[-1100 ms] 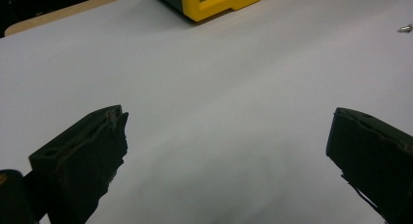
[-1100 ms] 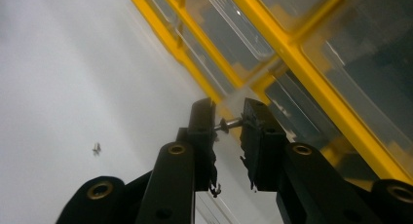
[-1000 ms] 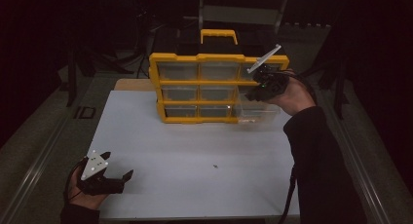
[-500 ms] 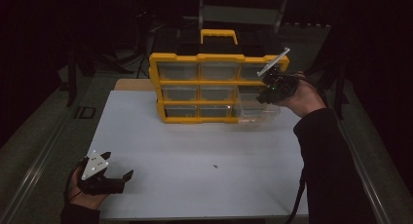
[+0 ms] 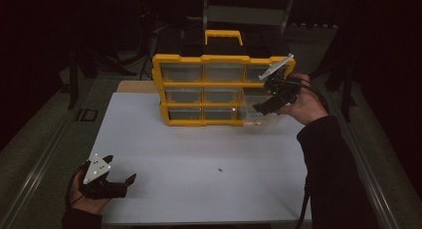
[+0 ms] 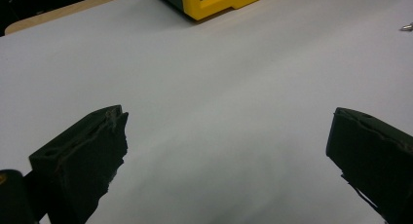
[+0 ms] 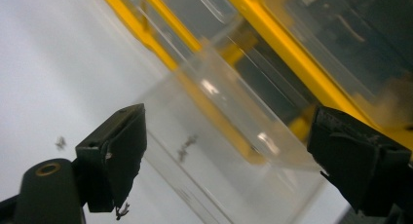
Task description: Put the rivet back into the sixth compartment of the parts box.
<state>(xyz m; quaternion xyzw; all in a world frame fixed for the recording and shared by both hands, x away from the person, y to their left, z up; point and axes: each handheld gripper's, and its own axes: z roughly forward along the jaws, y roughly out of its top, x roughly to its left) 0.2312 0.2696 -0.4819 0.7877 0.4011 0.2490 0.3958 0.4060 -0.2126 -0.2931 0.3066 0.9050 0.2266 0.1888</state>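
A yellow organizer (image 5: 204,84) with clear drawers stands upright at the back of the white table (image 5: 199,149). Its lower right clear drawer (image 5: 251,117) is pulled out, and a tiny screw (image 7: 186,146) shows through it. My right gripper (image 5: 259,108) is at that drawer. Its jaws have just been opening and now stand wide, with the drawer's (image 7: 229,136) corner between them but not pressed. My left gripper (image 5: 120,170) rests at the near left of the table, open with nothing between its fingers (image 6: 92,151).
One small screw (image 5: 219,169) lies loose on the table's middle, toward the front. The organizer has a yellow carry handle (image 5: 224,36) on top. A wooden table edge (image 5: 137,87) shows at the back left. Dark stands and floor surround the table.
My right hand has shifted slightly to the right beside the organizer's pulled-out drawer. The left gripper has stayed where it was.
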